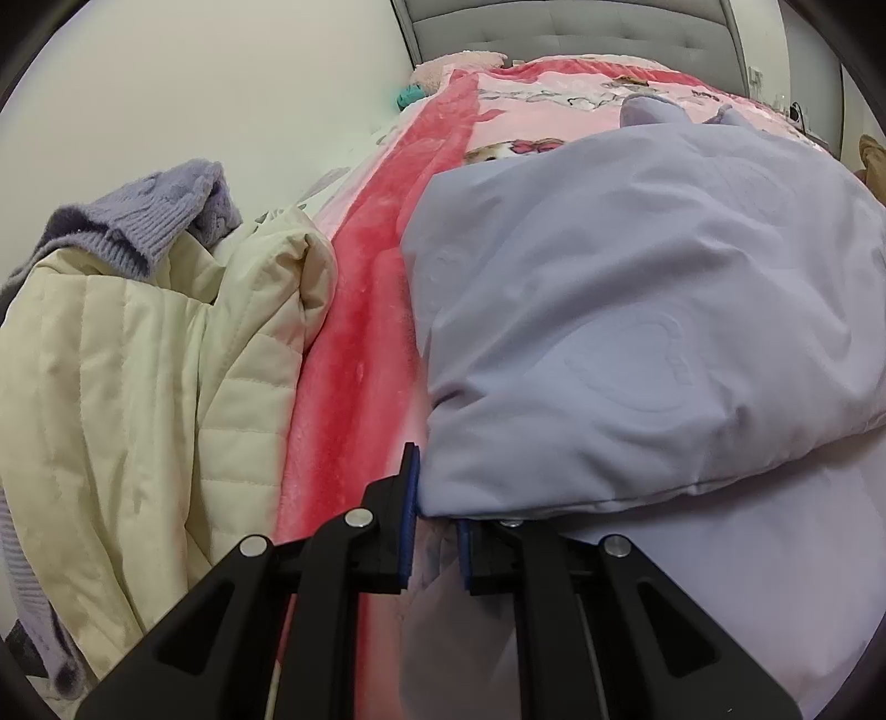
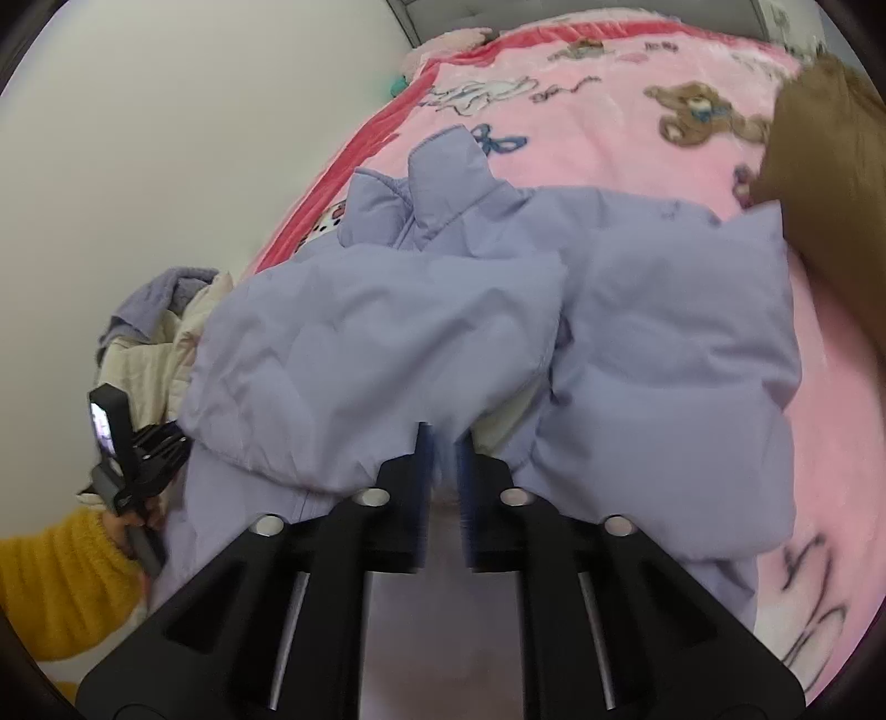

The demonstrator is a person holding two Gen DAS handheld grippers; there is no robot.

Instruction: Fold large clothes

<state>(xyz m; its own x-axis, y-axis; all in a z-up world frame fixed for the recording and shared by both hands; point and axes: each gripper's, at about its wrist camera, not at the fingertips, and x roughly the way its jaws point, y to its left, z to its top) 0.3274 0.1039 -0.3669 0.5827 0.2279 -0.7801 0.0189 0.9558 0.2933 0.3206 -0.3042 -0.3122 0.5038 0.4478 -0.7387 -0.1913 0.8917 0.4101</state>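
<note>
A lavender puffer jacket (image 2: 637, 332) lies on the pink bed blanket (image 2: 609, 122), collar toward the headboard, both sleeves folded across its front. It fills the right of the left wrist view (image 1: 637, 310). My left gripper (image 1: 434, 515) is shut on the jacket's near left hem corner; the right finger is hidden under fabric. My right gripper (image 2: 443, 459) is shut on the jacket's near hem in the middle, with fabric between the blue pads. The left gripper also shows in the right wrist view (image 2: 133, 454), held by a hand in a yellow sleeve.
A cream quilted jacket (image 1: 144, 376) with a lavender knit sweater (image 1: 149, 221) on top is piled at the bed's left edge by the white wall. A brown garment (image 2: 825, 183) lies at the right. The grey headboard (image 1: 581, 27) is at the far end.
</note>
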